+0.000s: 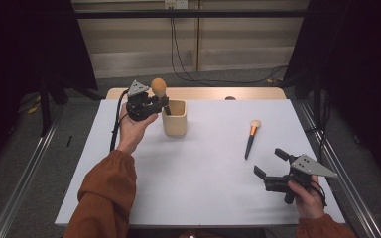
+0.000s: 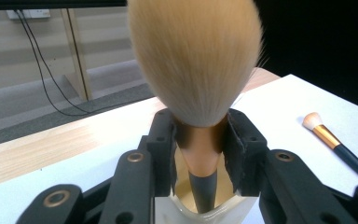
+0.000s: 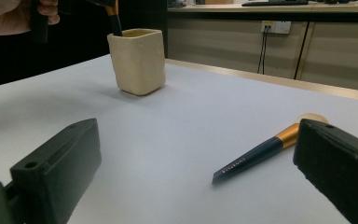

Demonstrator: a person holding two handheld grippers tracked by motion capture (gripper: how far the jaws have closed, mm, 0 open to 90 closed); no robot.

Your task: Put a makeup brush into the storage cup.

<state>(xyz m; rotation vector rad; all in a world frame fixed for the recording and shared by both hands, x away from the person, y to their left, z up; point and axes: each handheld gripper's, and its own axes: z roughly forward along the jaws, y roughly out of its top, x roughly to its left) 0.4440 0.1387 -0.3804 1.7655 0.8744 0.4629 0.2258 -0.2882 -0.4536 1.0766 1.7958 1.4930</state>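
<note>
High view, left gripper (image 1: 159,105): clamped on the large brush (image 1: 159,89), bristles up, handle tip inside the cream cup (image 1: 174,121).
Left gripper view: both pads pinch the copper ferrule.
Right gripper (image 1: 270,163): jaws apart, holding nothing, near the table's (image 1: 203,173) right edge.
Small brush (image 1: 251,138): flat on the table, just beyond the right gripper.

High view dim overall, corners near black; white table (image 1: 203,168) brightest patch, lit evenly, probably from overhead. Shadows soft, faint beside cup (image 1: 174,118). No glare. Left gripper view: brush head (image 2: 196,56) close to lens, slightly soft, background hazy. Right gripper view: near fingers (image 3: 60,163) blurred, far wall soft, mild edge stretch.
</note>
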